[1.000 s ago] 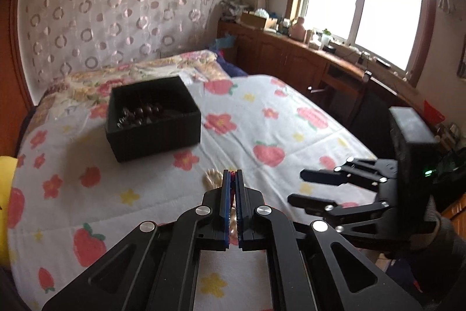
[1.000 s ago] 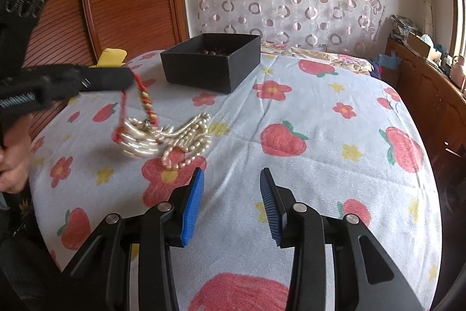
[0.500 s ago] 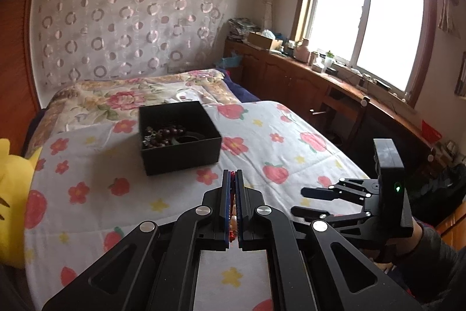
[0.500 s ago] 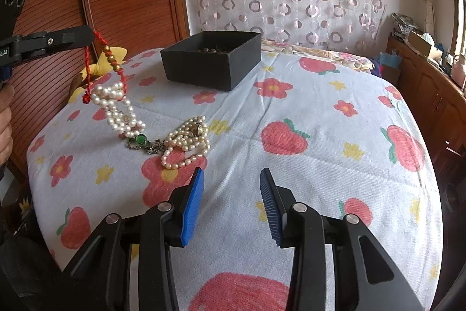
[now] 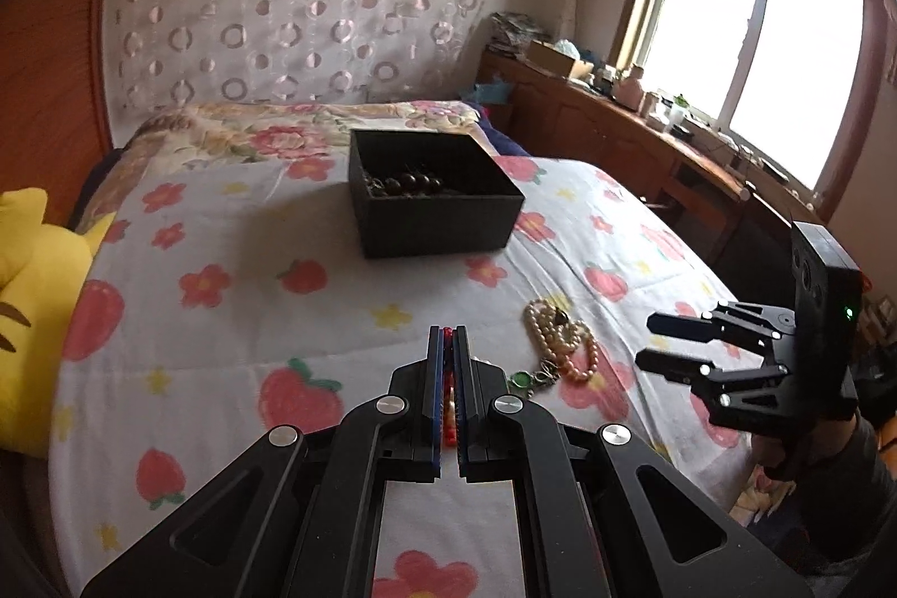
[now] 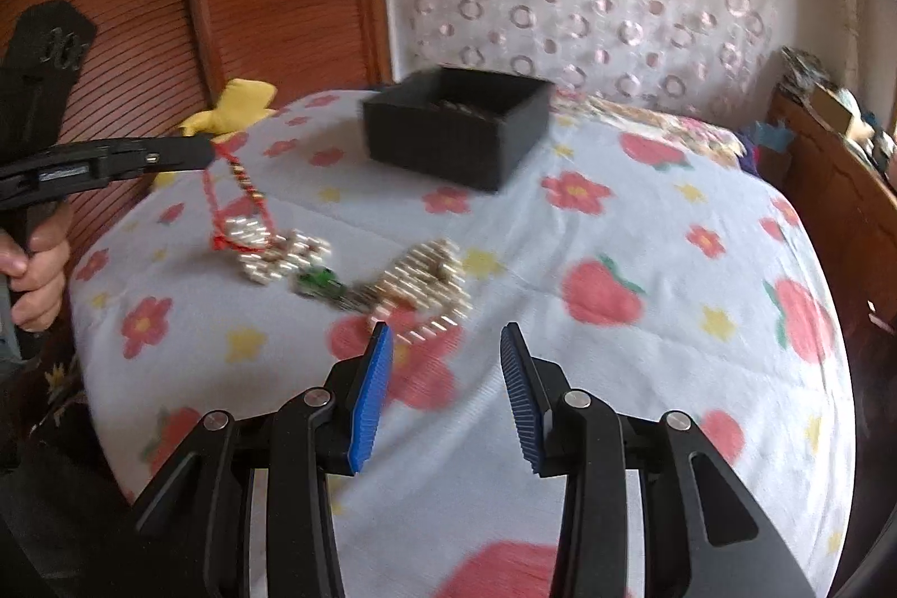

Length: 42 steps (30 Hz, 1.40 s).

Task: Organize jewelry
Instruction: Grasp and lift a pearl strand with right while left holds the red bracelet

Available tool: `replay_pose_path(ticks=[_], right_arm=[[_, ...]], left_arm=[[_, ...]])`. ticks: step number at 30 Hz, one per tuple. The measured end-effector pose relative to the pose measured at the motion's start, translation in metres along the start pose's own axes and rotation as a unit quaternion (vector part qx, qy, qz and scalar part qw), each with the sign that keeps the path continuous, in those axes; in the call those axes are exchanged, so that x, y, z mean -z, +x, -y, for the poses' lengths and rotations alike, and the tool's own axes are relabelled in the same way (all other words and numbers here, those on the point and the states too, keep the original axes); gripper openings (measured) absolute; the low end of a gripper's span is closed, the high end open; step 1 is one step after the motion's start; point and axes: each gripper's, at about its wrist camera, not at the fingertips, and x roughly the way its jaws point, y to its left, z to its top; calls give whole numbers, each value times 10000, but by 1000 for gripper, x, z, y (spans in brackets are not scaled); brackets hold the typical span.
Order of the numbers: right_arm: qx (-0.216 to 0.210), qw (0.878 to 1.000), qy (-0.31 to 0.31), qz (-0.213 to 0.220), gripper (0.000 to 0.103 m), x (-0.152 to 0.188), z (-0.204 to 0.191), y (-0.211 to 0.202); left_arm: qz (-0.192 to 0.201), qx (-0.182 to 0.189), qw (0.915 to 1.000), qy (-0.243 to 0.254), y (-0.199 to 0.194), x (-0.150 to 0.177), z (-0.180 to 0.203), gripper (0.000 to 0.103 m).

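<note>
Two tools over bed (image 6: pixel 644 374), left tool (image 5: pixel 447 337) clamped on red cord (image 6: pixel 216 200) of pearl necklace (image 6: pixel 280 250), right tool (image 6: pixel 445 357) wide apart, holding nothing, black box (image 5: pixel 431 217) beyond.

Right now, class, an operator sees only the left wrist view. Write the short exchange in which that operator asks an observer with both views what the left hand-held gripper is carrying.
Operator: I see only a red sliver between my shut jaws. What hangs below?
Observer: A red cord with small beads drops from the left hand-held gripper.
Operator: Is anything attached to it?
Observer: Its lower end meets a pearl strand just above or on the bedspread. The strand is blurred, so I cannot tell whether it is lifted or resting.
</note>
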Motion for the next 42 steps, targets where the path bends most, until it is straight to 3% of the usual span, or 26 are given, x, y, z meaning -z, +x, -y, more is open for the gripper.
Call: replay_pose_path(ticks=[8,17,22,26,30,37,42], right_arm=[[-411,9984,-392,-6,42,-34,-40,20],[-775,9938,-653,-459,42,-55,-70,64],[-529,9929,-757,-746,42,-59,-73,85],[-618,9923,-733,-789,42,-62,-74,87],[-703,9901,-863,-861,35,-59,-76,82],[-537,9908,-737,-1003,31,-56,-60,82],[-343,9902,-880,-1030,31,-63,-70,94]], left_arm=[[349,-78,9993,-109,-25,-9,-12,2],[408,-183,9986,-292,-35,-5,-31,2],[402,-205,9984,-330,-34,1,-35,2],[393,-214,9984,-357,-32,5,-35,2],[385,-215,9984,-352,-32,4,-36,2],[355,-211,9986,-326,-29,13,-35,2],[332,-198,9988,-292,-27,14,-32,2]])
